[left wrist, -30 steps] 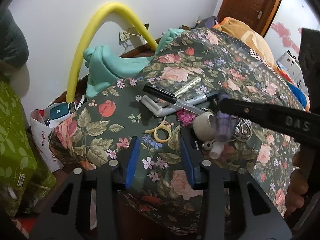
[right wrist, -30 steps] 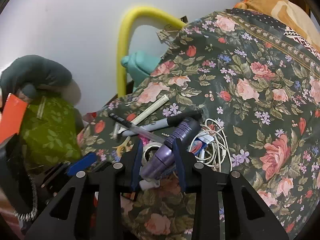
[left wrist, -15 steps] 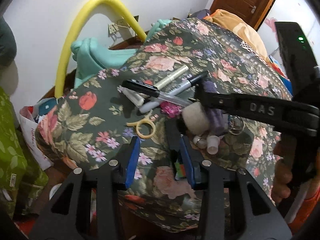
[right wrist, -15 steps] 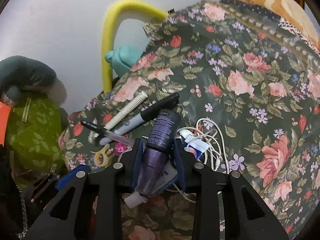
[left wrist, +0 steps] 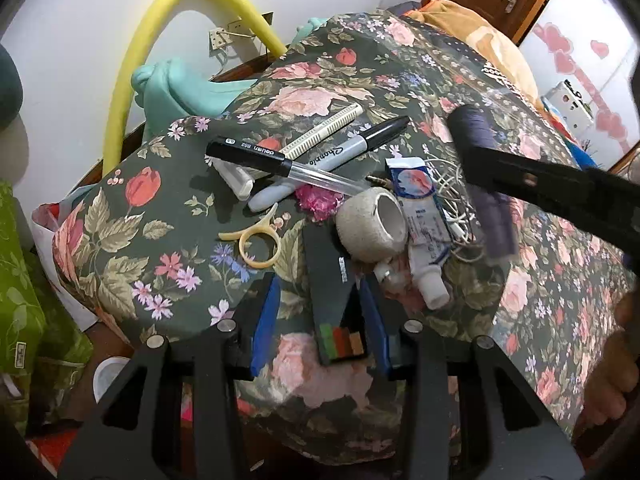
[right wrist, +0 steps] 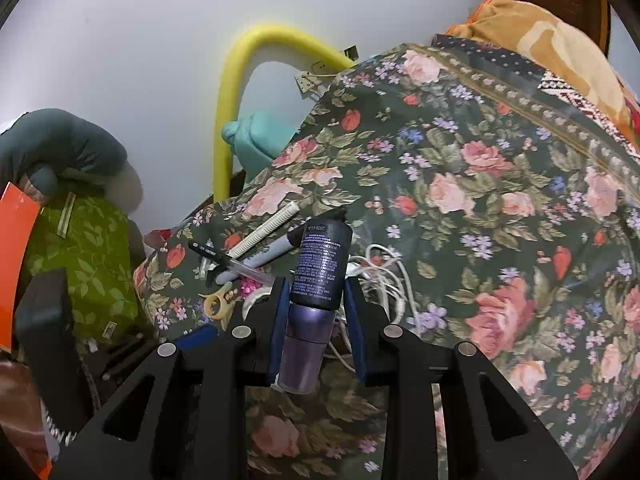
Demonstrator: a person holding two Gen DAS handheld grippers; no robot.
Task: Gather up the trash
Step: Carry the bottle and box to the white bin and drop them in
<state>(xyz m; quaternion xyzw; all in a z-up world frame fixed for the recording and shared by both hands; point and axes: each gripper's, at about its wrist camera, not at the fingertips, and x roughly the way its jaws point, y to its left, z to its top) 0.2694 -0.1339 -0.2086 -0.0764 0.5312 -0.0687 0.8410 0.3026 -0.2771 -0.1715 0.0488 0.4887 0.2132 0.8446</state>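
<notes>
Nearest me, the left gripper (left wrist: pixel 324 316) stands spread wide around a flat dark card with coloured stripes (left wrist: pixel 336 300) lying on the floral-covered cushion (left wrist: pixel 132 264), apparently lined up to take it, though it grips nothing. Just beyond lie a pale tape roll (left wrist: pixel 372 224), a squeezed white tube (left wrist: pixel 424 236) and a clear black-capped pen (left wrist: pixel 280 166). Over them the right gripper (right wrist: pixel 316 320) is clenched on a dark purple cylindrical bottle (right wrist: pixel 316 276), held clear of the clutter, presumably for carrying to the trash.

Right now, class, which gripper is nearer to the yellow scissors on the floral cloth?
Left. The left gripper sits just below the yellow scissors, jaws open around a dark flat box. The right gripper is farther right, lifted, clamping the purple bottle.
</notes>
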